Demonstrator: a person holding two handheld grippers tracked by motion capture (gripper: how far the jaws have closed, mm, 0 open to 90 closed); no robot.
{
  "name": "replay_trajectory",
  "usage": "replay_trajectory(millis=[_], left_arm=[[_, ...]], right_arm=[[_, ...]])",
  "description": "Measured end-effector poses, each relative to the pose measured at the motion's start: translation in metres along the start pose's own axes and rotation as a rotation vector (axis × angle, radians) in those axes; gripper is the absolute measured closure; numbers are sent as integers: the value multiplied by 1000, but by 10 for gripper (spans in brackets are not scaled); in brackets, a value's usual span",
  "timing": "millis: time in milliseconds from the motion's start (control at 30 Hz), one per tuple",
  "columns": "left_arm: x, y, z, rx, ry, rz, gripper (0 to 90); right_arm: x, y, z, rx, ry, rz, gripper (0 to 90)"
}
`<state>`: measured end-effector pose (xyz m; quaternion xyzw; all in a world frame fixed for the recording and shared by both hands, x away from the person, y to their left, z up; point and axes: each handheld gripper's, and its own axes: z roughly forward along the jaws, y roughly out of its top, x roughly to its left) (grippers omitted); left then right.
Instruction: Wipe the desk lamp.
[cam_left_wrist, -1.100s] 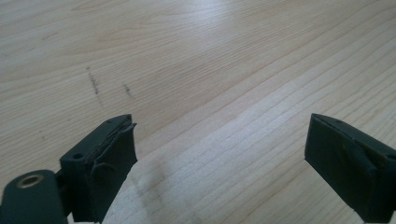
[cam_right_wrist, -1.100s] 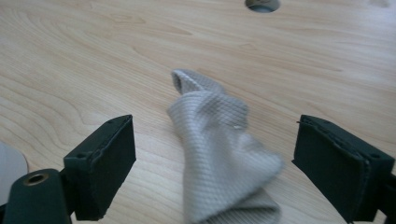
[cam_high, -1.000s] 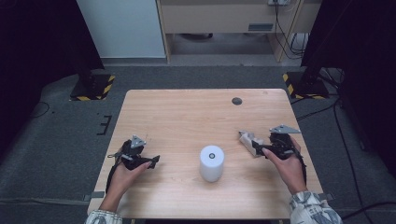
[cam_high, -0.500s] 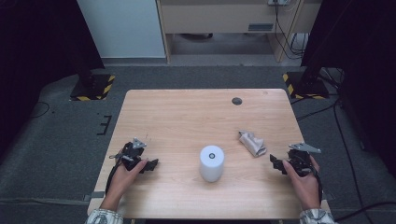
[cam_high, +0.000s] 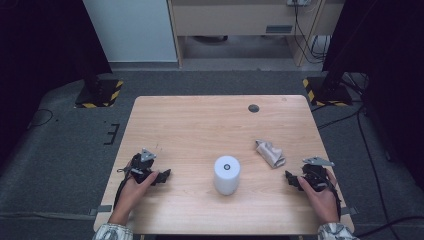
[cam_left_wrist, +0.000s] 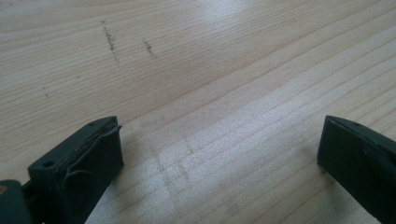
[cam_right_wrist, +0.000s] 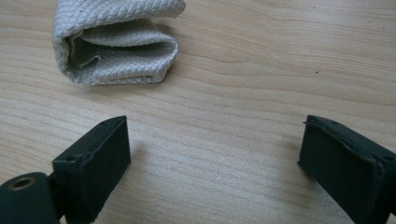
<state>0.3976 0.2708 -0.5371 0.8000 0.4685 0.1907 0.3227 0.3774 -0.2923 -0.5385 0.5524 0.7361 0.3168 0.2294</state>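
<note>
Cloth, folded, grey-white, flat on table, just right of white cylinder at table's middle front. Right gripper near cloth, toward front-right edge, jaws spread wide, nothing between. Left gripper well left of cylinder, jaws spread, over bare wood. Dark disc far behind cylinder.

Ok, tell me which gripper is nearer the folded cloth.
Right. The right gripper sits just off the folded cloth, jaws open and apart from it. The left gripper is across the table, beyond the white roll.
</note>
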Motion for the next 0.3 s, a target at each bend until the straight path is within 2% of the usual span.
replay_trajectory(millis=[267, 300], left_arm=[[0, 0, 0, 0, 1, 0, 0], [0, 0, 0, 0, 1, 0, 0]], right_arm=[[5, 1, 1, 5, -12, -2, 73], [7, 1, 2, 2, -4, -13, 72]])
